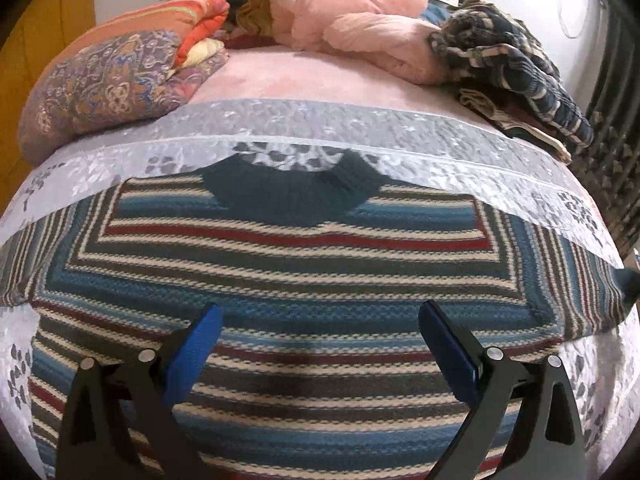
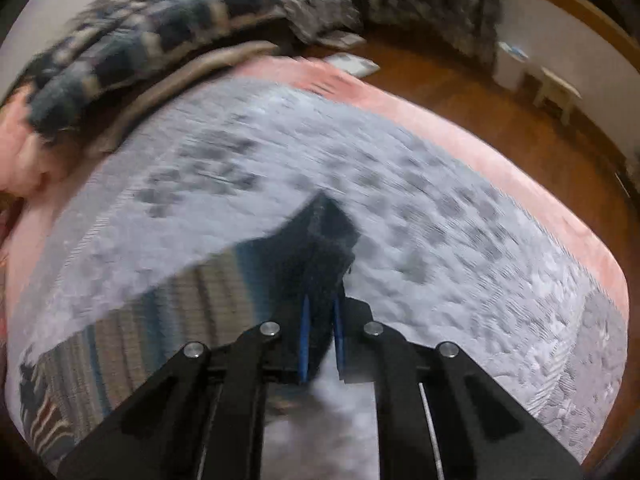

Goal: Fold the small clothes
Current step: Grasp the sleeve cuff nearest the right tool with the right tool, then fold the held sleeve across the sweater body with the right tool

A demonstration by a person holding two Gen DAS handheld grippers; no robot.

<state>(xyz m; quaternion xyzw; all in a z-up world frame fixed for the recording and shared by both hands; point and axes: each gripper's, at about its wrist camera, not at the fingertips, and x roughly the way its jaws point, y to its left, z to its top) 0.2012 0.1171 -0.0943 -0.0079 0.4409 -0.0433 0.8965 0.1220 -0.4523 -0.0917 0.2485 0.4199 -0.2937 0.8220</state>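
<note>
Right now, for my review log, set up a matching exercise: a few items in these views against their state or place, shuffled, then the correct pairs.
Items:
1. left claw
2. right claw
3. striped sweater
4. pink blanket

States:
A. spread flat on the grey quilt
B. shut on the sweater's dark sleeve cuff
C. bundled at the far end of the bed
D. open above the sweater

Pairs: 1-D, 2-B, 3-A, 4-C

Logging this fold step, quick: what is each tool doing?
Left tool: open, above the striped sweater.
Right tool: closed on the sweater's dark cuff.
</note>
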